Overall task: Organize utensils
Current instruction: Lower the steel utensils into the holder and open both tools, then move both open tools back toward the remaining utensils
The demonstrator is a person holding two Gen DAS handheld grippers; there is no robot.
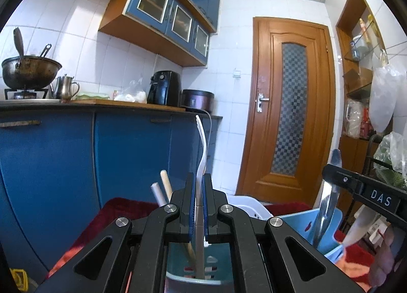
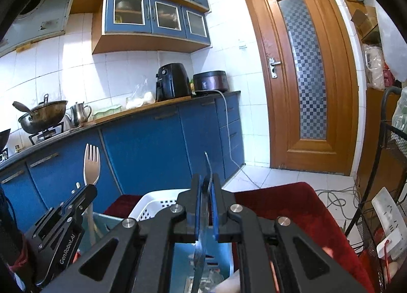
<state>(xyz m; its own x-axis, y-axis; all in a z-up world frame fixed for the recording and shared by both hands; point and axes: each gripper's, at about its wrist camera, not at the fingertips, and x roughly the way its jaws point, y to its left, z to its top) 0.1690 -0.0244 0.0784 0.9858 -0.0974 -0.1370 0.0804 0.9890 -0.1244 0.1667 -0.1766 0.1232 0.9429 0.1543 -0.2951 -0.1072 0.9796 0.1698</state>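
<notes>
My left gripper (image 1: 199, 186) is shut on a white plastic fork (image 1: 202, 145) that stands upright, tines up, over a teal utensil holder (image 1: 178, 280). Two chopstick-like sticks (image 1: 162, 188) stand in that holder. My right gripper (image 2: 206, 186) is shut on a metal knife (image 2: 209, 171), seen edge-on, its lower end inside a light blue holder (image 2: 223, 254). In the right wrist view the left gripper (image 2: 78, 197) and its fork (image 2: 91, 163) show at the left. In the left wrist view the right gripper (image 1: 338, 178) and the knife (image 1: 328, 199) show at the right.
A white perforated basket (image 2: 157, 204) sits behind the holders on a red cloth (image 2: 292, 211). Blue kitchen cabinets (image 1: 63, 155) with a counter, pot, air fryer and cooker lie ahead. A wooden door (image 1: 290, 104) is at the right. A black wire rack (image 2: 389, 178) stands at far right.
</notes>
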